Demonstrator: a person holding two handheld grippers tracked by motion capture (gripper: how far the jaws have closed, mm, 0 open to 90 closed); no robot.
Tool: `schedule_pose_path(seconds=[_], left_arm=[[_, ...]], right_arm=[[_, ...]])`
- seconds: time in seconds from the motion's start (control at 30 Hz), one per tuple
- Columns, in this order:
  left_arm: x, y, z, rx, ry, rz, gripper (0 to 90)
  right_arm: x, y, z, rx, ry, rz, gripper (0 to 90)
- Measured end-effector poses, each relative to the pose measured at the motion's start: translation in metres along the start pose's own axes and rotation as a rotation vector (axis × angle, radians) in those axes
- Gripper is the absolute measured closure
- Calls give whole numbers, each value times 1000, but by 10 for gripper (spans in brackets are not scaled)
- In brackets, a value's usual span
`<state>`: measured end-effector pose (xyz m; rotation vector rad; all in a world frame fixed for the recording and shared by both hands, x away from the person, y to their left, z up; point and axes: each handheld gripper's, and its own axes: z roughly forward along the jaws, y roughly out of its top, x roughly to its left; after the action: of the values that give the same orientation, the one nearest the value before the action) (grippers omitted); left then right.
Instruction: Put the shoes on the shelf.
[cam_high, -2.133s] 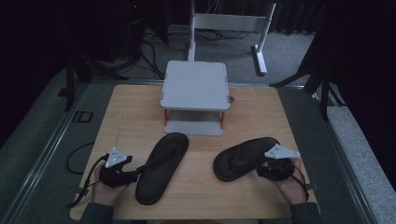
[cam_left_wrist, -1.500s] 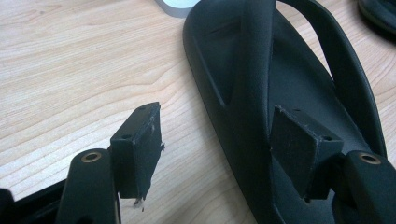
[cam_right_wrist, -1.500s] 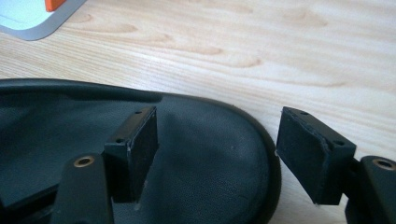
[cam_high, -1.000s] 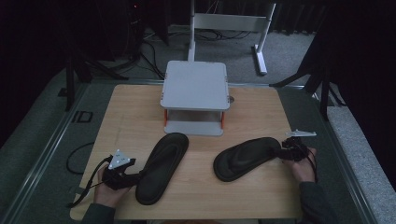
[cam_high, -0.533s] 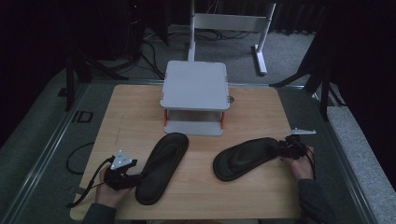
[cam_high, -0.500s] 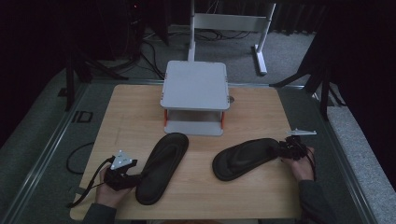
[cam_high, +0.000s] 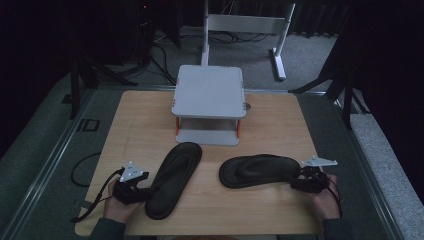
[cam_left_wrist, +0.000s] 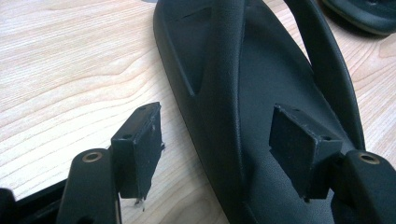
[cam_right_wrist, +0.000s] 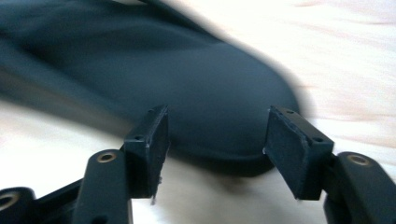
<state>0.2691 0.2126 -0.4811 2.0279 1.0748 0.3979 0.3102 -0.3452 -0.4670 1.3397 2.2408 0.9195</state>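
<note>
Dark room; right sandal (cam_right_wrist: 177, 88) blurred before right gripper (cam_right_wrist: 215, 140).

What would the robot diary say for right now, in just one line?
left gripper: open, astride left flip-flop edge | right gripper: open, jaws closing in, at right flip-flop heel | both flip-flops flat on table

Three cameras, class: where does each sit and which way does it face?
High view: above the table, facing forward and down; hands, left gripper, right gripper.
Left gripper view: along its open jaws at the left sandal.
Right gripper view: along its jaws, just closing, heel between.
Shared: right sandal, wooden table.
</note>
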Motion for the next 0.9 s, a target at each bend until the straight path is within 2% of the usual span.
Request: schedule_pose_path(seconds=[0.03,0.07,0.13,0.17,0.2,0.3,0.37,0.43,0.53,0.57,0.63,0.73,0.83,0.9], left_arm=[[0,0,0,0,1,1,348],[0,0,0,-2,3,1,348],[0,0,-1,-5,4,2,348],[0,0,-1,-10,5,4,348],[0,0,-1,-14,6,2,348],[1,2,-1,-14,16,9,347],[-1,4,0,-13,21,22,347],[-2,6,2,-12,17,29,347],[-4,6,4,-7,15,38,347],[-4,6,4,-7,15,38,347],[-4,6,4,-6,16,41,347],[-4,7,2,-14,19,38,347],[-3,7,2,-16,20,40,347],[-3,7,2,-16,20,41,347]], right_arm=[[7,-1,0,8,-1,-24,413],[12,-2,-1,-2,-35,-44,396],[16,-1,-3,-3,-19,-63,378],[18,1,-2,-13,-31,-76,360],[19,3,-2,-18,-46,-90,340],[15,16,0,-48,-33,-110,329],[15,27,4,-67,-47,-146,331],[17,39,11,-72,-32,-195,336],[28,55,25,-61,-8,-302,341],[28,55,25,-61,-8,-302,341],[37,69,41,-47,25,-377,348],[40,78,57,-19,72,-416,354],[41,84,71,25,125,-458,487],[42,85,74,20,135,-434,542]])
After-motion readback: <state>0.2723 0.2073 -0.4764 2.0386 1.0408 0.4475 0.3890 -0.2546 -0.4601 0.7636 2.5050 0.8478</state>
